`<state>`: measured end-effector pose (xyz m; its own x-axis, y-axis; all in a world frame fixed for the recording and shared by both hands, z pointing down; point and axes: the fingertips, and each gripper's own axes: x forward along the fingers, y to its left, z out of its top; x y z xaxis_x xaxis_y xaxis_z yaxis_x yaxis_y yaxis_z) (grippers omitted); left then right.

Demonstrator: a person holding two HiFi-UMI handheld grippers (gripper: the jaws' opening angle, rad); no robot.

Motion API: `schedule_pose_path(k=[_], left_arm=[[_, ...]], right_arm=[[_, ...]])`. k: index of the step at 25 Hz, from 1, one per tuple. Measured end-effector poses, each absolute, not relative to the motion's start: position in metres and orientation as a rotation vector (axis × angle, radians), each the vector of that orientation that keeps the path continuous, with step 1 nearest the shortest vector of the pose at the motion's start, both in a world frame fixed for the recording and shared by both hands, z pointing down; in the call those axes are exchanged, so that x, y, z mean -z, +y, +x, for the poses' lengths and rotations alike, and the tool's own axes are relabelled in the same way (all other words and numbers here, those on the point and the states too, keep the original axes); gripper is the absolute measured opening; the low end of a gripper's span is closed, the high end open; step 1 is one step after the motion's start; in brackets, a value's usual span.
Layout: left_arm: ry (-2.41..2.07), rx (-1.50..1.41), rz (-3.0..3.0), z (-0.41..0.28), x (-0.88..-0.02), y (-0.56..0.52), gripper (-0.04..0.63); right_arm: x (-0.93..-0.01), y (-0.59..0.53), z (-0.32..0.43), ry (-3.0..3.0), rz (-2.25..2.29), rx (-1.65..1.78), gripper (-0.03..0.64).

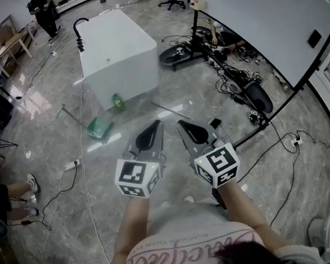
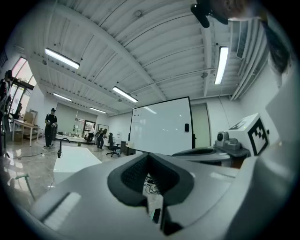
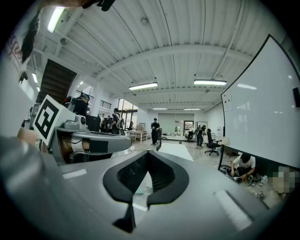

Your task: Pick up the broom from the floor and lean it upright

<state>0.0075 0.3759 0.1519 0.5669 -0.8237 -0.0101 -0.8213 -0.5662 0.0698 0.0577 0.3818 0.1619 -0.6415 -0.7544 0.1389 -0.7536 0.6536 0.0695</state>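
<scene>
The broom (image 1: 99, 128) lies on the grey floor ahead and to the left, by the corner of a white block; its head is green and a thin handle (image 1: 72, 115) runs up-left from it. I hold both grippers side by side at waist height, pointing forward and well short of the broom. My left gripper (image 1: 155, 125) (image 2: 149, 154) is shut with nothing in it. My right gripper (image 1: 182, 124) (image 3: 147, 152) is also shut and empty. No part of either gripper touches the broom.
A big white block (image 1: 118, 52) stands ahead with a green bottle (image 1: 117, 102) at its foot. A thin pale stick (image 1: 172, 111) lies on the floor. A whiteboard (image 1: 258, 15) on a wheeled stand, cables and equipment fill the right. People stand at the left and far back.
</scene>
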Motion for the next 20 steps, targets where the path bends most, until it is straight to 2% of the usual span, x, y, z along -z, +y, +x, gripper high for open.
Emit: schedule_pose_path(k=[20], left_arm=[[-1.473,-0.042,2.633,0.027,-0.180,0.375,-0.008]], right_arm=[[-0.169,0.389,0.089,-2.770,1.172,-0.078,0.002]])
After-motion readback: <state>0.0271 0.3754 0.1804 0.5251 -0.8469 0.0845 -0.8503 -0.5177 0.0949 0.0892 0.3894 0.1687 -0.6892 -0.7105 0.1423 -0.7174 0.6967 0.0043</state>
